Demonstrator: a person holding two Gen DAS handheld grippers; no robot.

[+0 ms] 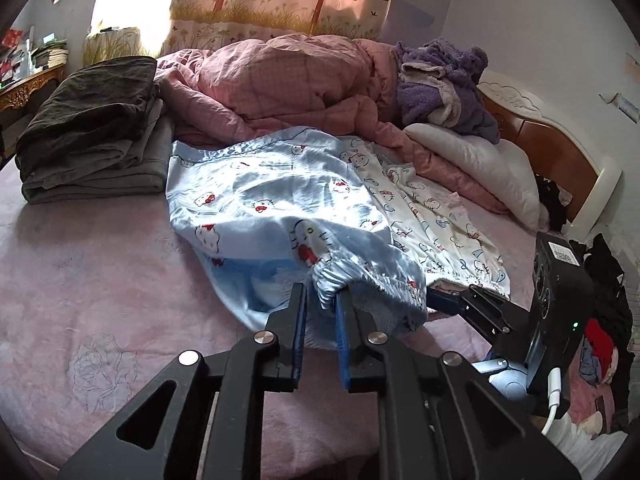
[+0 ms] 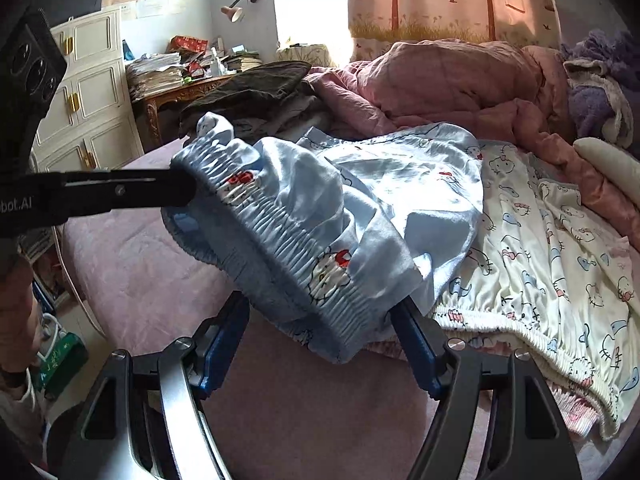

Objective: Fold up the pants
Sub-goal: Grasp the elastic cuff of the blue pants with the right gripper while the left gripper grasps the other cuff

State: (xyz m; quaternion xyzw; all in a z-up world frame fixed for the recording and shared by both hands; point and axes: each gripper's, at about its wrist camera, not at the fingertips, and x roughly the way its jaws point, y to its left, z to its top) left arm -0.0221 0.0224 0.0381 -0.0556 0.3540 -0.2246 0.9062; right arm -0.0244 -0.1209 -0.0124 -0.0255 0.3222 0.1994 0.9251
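So the pink bed (image 1: 100, 280) is under both claws, and the light blue cat-print pants (image 1: 280, 200) lie bunched just ahead of them. Left claw (image 1: 322, 300) is clenched on the pants' elastic waistband (image 2: 280, 232), lifting it. Right claw (image 2: 320, 320) is released, jaws spread around the waistband's other end.

At the bottom of the frame the right hand-held gripper (image 2: 320, 320) stands wide, the blue pants' (image 2: 360, 208) gathered waistband draped between its fingers. From the left edge the left hand-held gripper (image 2: 188, 188) pinches that waistband. White printed pants (image 2: 560, 264) lie at right on the pink bed (image 2: 132, 272).
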